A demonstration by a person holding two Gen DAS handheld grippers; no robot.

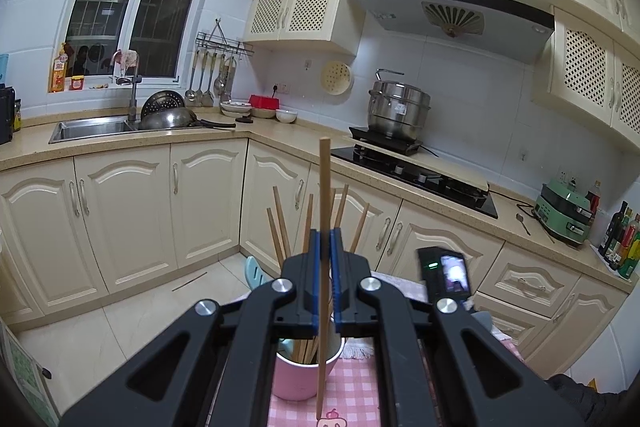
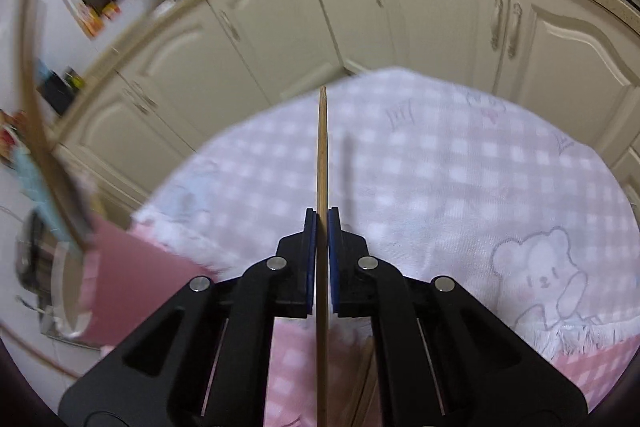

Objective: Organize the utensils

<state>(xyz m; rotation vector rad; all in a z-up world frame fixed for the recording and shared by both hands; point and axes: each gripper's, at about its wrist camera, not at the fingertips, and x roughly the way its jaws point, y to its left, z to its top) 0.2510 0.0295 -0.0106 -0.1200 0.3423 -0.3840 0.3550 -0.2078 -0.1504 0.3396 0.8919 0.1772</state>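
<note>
We see the left gripper (image 1: 325, 243) pinching one chopstick (image 1: 323, 195) upright between its blue pads, directly over the pink cup (image 1: 298, 375), where several more chopsticks (image 1: 280, 223) lean outward against the rim. The cup stands on the pink checked cloth (image 1: 356, 383), near its far edge; beyond that edge lies open floor up to the cream cabinets (image 1: 120, 219). The right gripper (image 2: 322, 223) is clamped on a second chopstick (image 2: 322, 155), which points toward the cloth's (image 2: 420, 167) far edge — here the cloth is bare and roomy. Only the left wrist view shows the sink (image 1: 92, 129), the hob (image 1: 420, 175) and a phone (image 1: 448, 277) just right of the cup; the right wrist view shows the cup (image 2: 132, 279) blurred at its left.
</note>
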